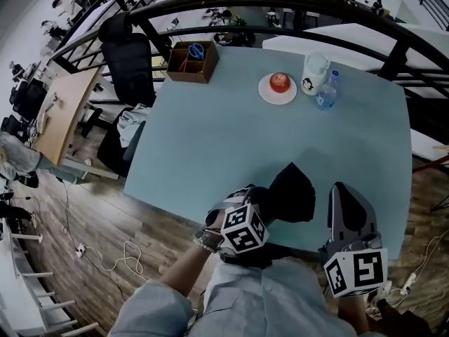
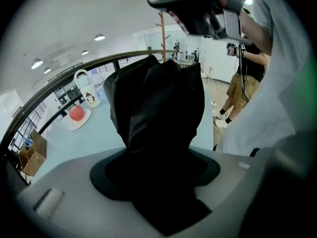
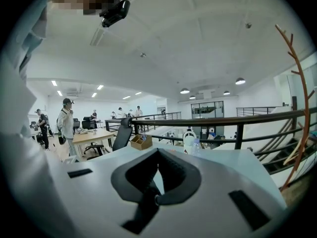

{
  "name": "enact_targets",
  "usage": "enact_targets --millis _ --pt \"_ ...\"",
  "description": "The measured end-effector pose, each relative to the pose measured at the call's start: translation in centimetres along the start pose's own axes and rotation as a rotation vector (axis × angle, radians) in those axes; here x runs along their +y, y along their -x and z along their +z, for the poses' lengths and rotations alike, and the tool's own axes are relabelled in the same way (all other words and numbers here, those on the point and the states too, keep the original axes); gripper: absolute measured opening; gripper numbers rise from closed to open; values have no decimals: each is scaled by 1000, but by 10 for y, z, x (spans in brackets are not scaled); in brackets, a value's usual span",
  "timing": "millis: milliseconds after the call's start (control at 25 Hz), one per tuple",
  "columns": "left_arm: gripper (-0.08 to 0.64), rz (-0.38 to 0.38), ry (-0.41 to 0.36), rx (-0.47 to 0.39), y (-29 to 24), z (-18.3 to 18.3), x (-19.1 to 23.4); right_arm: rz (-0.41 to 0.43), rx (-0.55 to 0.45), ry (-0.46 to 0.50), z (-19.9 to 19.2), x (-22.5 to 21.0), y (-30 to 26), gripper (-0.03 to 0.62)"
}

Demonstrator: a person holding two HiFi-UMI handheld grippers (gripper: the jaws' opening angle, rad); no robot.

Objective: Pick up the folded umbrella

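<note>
The folded umbrella [image 1: 292,191] is a black bundle of fabric over the near edge of the pale blue table [image 1: 210,146]. My left gripper [image 1: 264,205] is shut on it, and its marker cube faces the head camera. In the left gripper view the umbrella [image 2: 158,108] stands up between the jaws, held above the tabletop, and fills the middle of the picture. My right gripper [image 1: 345,192] hovers just right of the umbrella over the table's near edge, apart from it. In its own view the right gripper [image 3: 158,176] is shut with nothing between the pads.
At the table's far side stand a white plate with a red apple [image 1: 278,88], a white jug [image 1: 315,72] and a water bottle [image 1: 326,94]. A brown box [image 1: 192,62] sits at the far left corner beside a black chair [image 1: 130,65]. A dark railing [image 1: 295,9] curves behind.
</note>
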State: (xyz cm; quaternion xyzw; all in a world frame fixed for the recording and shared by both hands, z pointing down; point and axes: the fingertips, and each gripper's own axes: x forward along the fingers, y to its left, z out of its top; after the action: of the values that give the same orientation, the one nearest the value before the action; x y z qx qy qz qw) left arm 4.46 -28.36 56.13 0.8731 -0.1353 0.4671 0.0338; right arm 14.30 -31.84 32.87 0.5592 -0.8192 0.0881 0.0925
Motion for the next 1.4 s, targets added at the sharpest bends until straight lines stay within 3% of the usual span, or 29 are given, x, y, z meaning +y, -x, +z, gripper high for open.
enact_targets --millis 320,680,1080,1400 --pt "272 2 108 -245 60 41 6 -64 -36 23 9 22 22 -2" --pt "272 35 250 -551 150 59 18 -140 -60 38 16 58 51 -2" --pt "272 78 276 -760 243 43 8 -198 -103 52 19 115 83 -2" --pt "272 70 283 -829 285 16 -10 -241 -119 55 13 159 110 -2"
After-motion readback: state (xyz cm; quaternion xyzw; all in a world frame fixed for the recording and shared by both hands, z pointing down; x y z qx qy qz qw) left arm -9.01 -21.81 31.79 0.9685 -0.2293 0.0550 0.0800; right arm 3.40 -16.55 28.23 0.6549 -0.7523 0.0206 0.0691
